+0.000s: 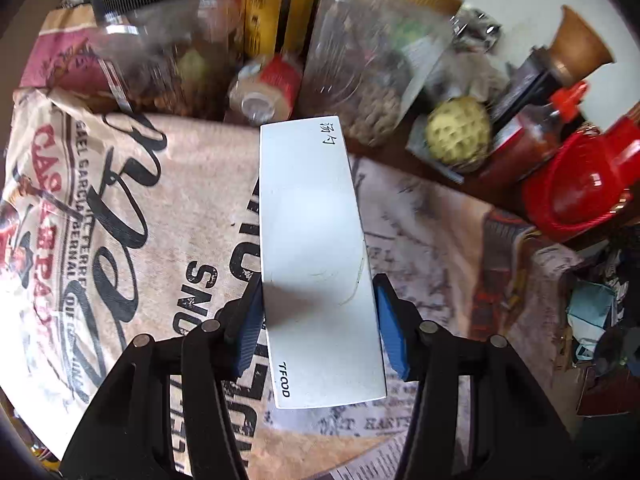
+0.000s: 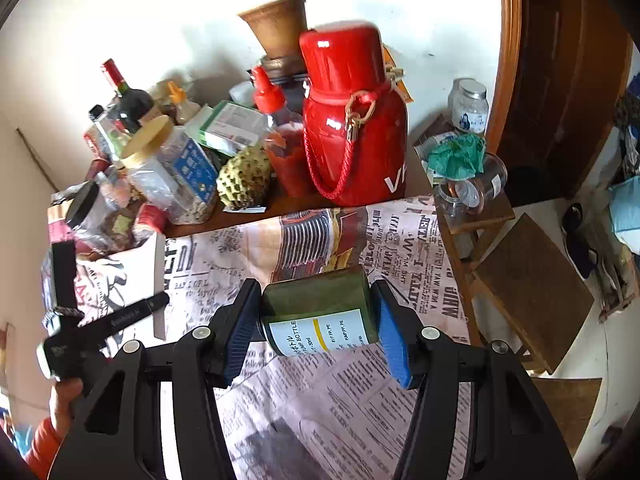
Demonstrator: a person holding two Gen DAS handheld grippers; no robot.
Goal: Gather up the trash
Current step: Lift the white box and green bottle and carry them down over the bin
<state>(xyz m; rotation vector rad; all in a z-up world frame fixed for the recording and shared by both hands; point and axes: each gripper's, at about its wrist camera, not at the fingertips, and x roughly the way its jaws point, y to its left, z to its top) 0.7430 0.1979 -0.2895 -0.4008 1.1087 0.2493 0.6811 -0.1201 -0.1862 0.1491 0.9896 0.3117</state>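
My left gripper (image 1: pixel 318 320) is shut on a long white box (image 1: pixel 316 248) marked TFOOD and holds it over the printed tablecloth (image 1: pixel 140 220). My right gripper (image 2: pixel 318 322) is shut on a dark green pump bottle (image 2: pixel 320 304) with a white label, held on its side above the newspaper-print cloth (image 2: pixel 380 232). The left gripper and the white box's edge (image 2: pixel 158 280) also show at the left of the right wrist view.
The back of the table is crowded: a red flask (image 2: pixel 352 120), a sauce bottle (image 2: pixel 280 136), a green custard apple (image 2: pixel 244 178), plastic jars (image 2: pixel 176 168), a wine bottle (image 2: pixel 128 92). A side shelf (image 2: pixel 472 208) with jars and a wooden stool (image 2: pixel 532 292) stand at the right.
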